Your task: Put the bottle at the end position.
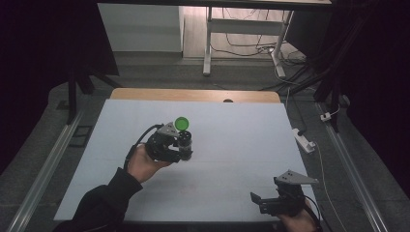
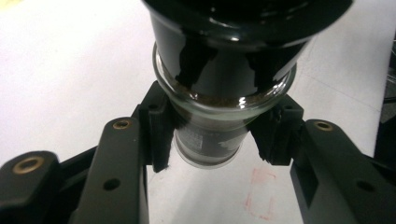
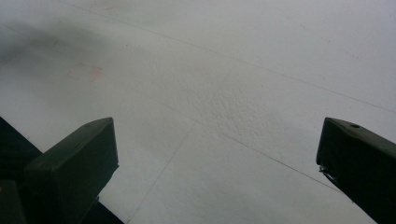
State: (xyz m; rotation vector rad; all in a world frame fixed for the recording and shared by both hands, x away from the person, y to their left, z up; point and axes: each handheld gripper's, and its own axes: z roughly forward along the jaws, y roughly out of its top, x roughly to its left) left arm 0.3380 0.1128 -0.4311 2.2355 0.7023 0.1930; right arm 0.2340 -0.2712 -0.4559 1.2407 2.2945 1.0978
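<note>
my left gripper (image 1: 180, 147) is clenched on a small glass jar (image 2: 208, 135) with dark contents and a green lid (image 1: 182, 123), held above the middle of the white table (image 1: 232, 145). so the pick looks done, and any placing remains. my right gripper (image 1: 270, 203) rests near the front edge, jaws spread, holding nothing.
</note>
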